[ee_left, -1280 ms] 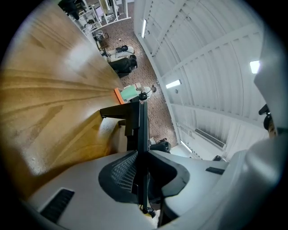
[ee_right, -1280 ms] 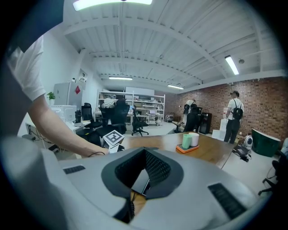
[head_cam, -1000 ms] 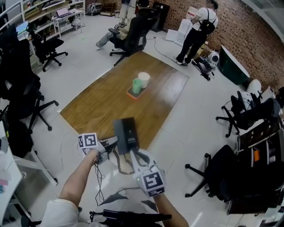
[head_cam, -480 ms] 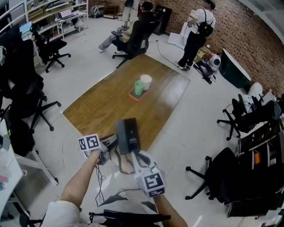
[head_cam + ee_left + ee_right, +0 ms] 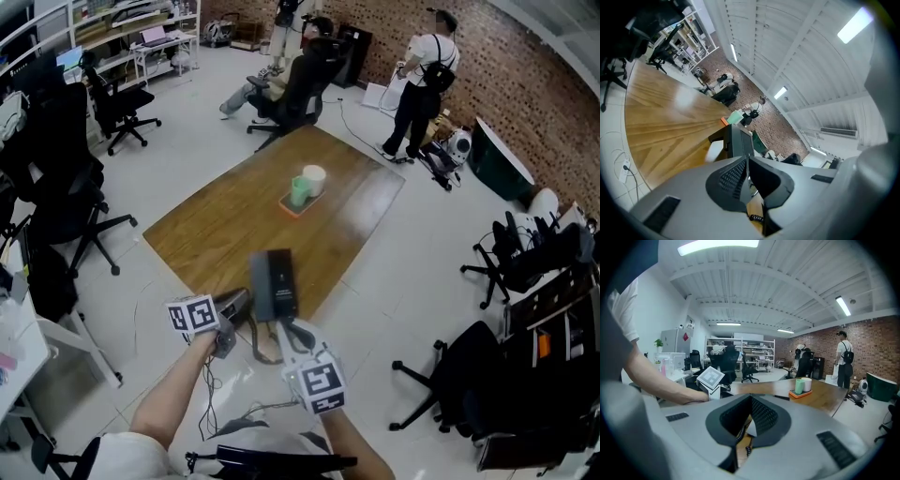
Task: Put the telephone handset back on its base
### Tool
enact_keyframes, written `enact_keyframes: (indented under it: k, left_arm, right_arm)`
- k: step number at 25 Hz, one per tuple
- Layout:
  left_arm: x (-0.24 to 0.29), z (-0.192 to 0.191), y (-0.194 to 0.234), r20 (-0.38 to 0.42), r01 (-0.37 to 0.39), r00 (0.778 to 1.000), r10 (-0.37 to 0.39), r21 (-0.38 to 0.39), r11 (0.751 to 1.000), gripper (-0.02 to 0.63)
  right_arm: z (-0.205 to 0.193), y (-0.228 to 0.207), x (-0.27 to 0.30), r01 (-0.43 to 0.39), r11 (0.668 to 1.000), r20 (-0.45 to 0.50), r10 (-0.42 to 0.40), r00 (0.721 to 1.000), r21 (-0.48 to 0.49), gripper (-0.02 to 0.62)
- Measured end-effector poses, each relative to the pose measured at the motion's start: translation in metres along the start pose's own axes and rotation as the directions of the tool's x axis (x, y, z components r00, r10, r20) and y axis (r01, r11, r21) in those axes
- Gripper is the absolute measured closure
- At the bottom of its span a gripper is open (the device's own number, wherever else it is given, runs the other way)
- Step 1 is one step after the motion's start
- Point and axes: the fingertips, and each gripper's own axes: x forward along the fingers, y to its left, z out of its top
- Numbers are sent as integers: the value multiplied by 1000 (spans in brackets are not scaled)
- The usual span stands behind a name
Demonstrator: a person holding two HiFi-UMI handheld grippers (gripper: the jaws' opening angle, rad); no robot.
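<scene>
A dark grey, box-shaped plastic telephone (image 5: pixel 273 285) stands at the near corner of the long, smooth table of varnished brown wood planks (image 5: pixel 225 230). Whether its handset lies on it cannot be told. The left gripper (image 5: pixel 232 309), of matte grey plastic with a square-patterned marker cube, sits just beside the telephone's left side. Its dark ribbed jaws are pressed tip to tip in its own view (image 5: pixel 746 161), with nothing clamped between them. The right gripper (image 5: pixel 281 330) points at the telephone's near end, its jaws likewise closed together (image 5: pixel 750 399) and empty. A black coiled cord (image 5: pixel 756 217) shows through the gap under each pair of jaws. Toward the table's middle, well apart from the telephone, a flat orange tray (image 5: pixel 298 205) carries a pale green cup (image 5: pixel 299 190) and a round white cup (image 5: pixel 315 178), touching side by side.
</scene>
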Motion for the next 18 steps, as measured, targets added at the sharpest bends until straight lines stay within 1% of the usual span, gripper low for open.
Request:
enact_keyframes:
  k: [2,6,8,13,18]
  left_arm:
    - [-5,-3,-10,4,6,1000,-6,33,999,604]
    - [-14,-13,-38,4,52,999,-52,85,995,604]
    - [-21,-17,-56,13,67,998,-69,133,989,604]
    - [-35,-22,-109,29,86,995,-97,273,958,604]
    - [-52,-34,-147,57,53,995,-79,368,928,606]
  right_arm:
    - [0,0,-3,-2,1000,6,2,1000,-2,591]
    - [2,1,-11,-4,1000,24,4,1000,-7,591]
    - [3,3,-16,-9,1000,34,9,999,-8,591]
    - [8,8,-32,-21,1000,60,22,998,-7,591]
    - [9,14,-59,-25,1000,92,26,995,-9,591]
